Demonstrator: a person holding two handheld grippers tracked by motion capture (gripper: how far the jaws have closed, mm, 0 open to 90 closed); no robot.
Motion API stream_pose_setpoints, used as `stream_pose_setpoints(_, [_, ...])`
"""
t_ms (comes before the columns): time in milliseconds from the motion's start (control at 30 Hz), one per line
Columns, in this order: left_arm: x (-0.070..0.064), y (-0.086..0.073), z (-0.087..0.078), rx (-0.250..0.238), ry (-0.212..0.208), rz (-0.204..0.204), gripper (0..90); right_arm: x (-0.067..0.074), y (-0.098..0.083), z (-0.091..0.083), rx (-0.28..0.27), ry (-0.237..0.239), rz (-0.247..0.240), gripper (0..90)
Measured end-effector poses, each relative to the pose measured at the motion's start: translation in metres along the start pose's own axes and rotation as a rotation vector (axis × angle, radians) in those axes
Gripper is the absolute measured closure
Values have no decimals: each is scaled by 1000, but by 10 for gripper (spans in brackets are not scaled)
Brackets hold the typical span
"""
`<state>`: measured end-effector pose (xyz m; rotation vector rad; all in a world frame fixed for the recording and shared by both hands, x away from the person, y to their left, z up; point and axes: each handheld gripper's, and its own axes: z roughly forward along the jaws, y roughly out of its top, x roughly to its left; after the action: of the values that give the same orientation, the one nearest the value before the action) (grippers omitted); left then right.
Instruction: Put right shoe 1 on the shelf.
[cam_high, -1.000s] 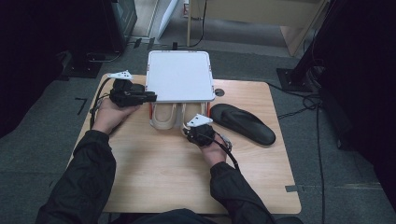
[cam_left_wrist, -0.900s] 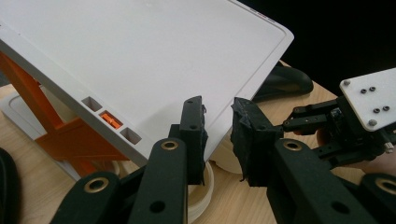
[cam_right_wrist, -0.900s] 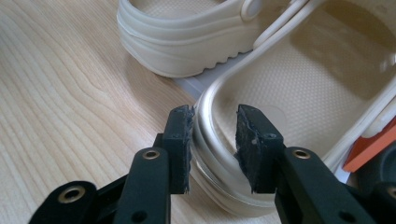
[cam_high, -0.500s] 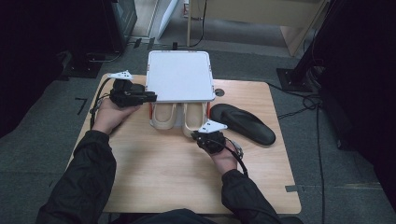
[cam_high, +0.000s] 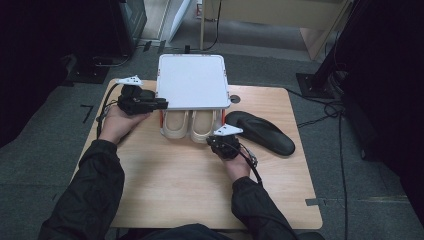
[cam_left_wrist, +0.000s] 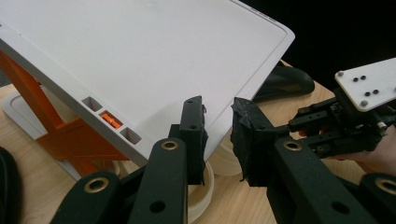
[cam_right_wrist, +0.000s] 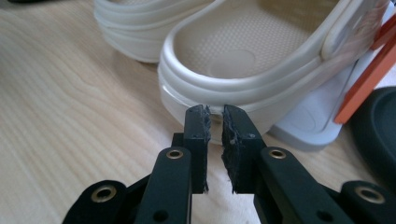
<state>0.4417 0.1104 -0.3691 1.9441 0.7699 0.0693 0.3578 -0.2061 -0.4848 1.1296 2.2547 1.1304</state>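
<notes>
We are viewing the right gripper (cam_right_wrist: 214, 116), clenched empty, just short of the right cream clog (cam_right_wrist: 261, 70), whose heel is facing it. The clog's long axis is running away under the white tray (cam_high: 192, 82), and the left gripper (cam_left_wrist: 218, 122), nearly closed at the tray's corner, is sitting farther from this clog.

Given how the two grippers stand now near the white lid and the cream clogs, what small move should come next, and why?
Probably ease the right gripper back toward the person, drawing out the cream clog. Its jaws have just been closing and now sit nearly shut at the clog's heel rim, though a firm pinch is unclear. The left gripper is at the edge of the tilted white lid, which covers the clogs' fronts, so the path backward is free.
</notes>
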Motion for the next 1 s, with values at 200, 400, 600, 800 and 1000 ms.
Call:
stream_pose_setpoints(200, [1,0,0,-4,-5,-6,745,-2,4,5,3,4,10,787])
stream_pose_setpoints(400, [0,1,-1,-4,9,-15,656,1,3,-4,3,19,6,760])
stream_pose_setpoints(600, [-2,3,-12,-4,19,-28,601,-4,1,-18,1,79,29,669])
stream_pose_setpoints(800, [-2,0,-24,-1,38,-29,545,-11,-3,-37,7,103,26,607])
stream_pose_setpoints(1000, [3,-7,-40,-19,74,-41,491,-19,-6,-56,-6,133,34,539])
